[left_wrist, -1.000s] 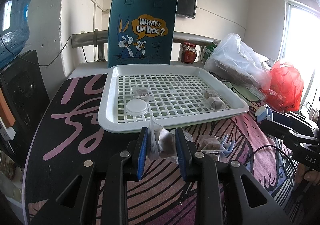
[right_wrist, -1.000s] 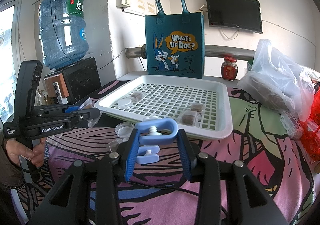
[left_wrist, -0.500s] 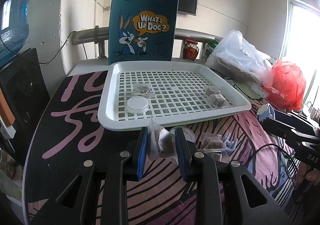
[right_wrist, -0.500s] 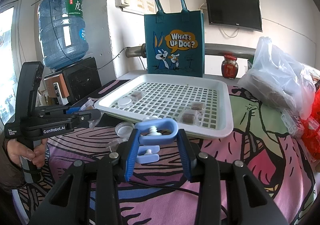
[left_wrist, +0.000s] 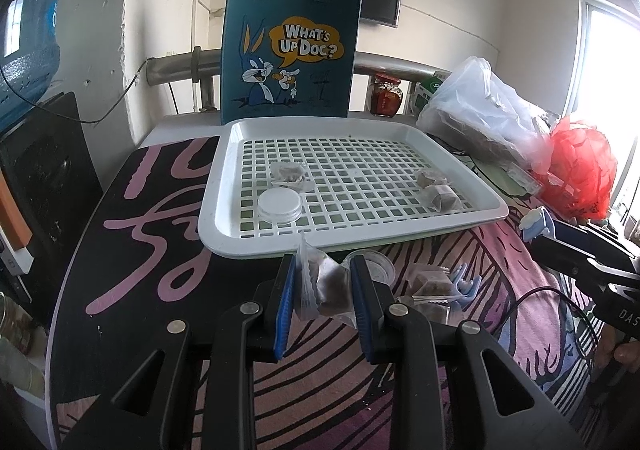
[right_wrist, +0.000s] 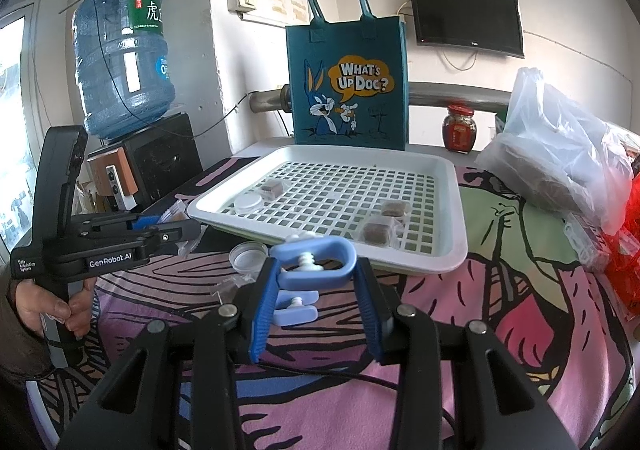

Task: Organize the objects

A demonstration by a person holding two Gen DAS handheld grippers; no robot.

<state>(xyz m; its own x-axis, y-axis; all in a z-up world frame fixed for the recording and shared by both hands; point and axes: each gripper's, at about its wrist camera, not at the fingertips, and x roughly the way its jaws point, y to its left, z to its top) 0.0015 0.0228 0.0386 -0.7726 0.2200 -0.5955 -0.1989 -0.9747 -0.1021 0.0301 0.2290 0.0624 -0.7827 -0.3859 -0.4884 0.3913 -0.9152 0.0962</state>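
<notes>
The left gripper [left_wrist: 323,292] is squeezing a little clear bag [left_wrist: 320,286] with something brown inside, just in front of the white tray [left_wrist: 224,186]. The right gripper [right_wrist: 316,290] is pinching a blue clip [right_wrist: 314,264] over the cloth. I think both should be going up over the rim, then letting go gently inside the tray.

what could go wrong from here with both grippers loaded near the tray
1. The left gripper pinches the clear packet by its thin film; it may slip out short of the white tray.
2. The right gripper holds the blue clip only at its curved sides, so it could twist loose.
3. The small clear cup beside the tray could be knocked over.
</notes>
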